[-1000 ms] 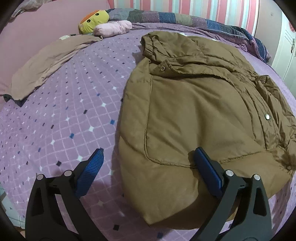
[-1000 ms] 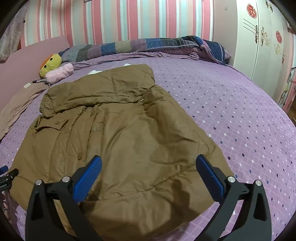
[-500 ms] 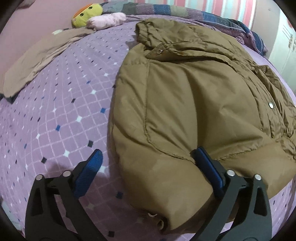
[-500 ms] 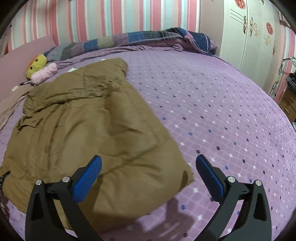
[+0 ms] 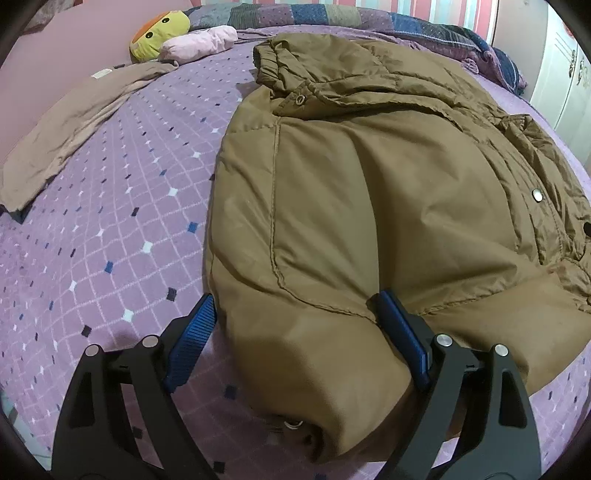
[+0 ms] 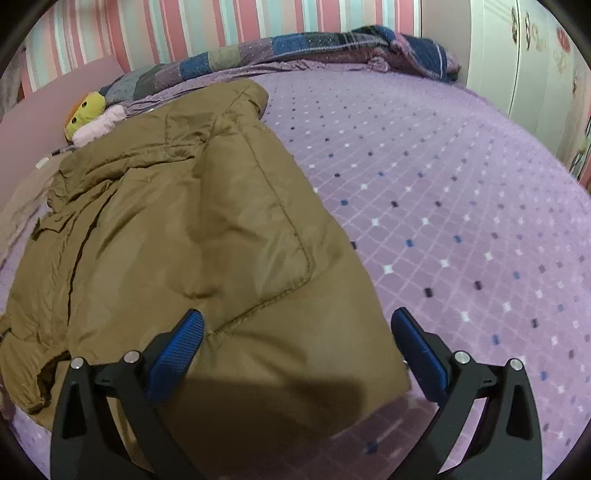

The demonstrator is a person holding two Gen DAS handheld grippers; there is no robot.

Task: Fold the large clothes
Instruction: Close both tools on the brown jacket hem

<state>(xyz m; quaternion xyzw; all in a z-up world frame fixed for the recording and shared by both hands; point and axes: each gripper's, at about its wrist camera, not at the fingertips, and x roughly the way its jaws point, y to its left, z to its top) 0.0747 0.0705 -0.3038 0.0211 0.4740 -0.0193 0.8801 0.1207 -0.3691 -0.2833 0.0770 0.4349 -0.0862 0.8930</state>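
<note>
A large brown padded jacket lies spread on the purple patterned bed, hood end far from me. My left gripper is open, its blue pads straddling the jacket's near left hem corner. In the right wrist view the jacket fills the left half. My right gripper is open, its blue pads on either side of the near right hem corner, low over the bed.
A tan garment lies at the bed's left edge. A yellow plush toy and a pink one sit near a patchwork blanket along the far edge. White wardrobe doors stand at the right.
Both grippers have moved forward and down onto the jacket's near hem. The left now straddles the left corner and the right the right corner. Both stay open.
</note>
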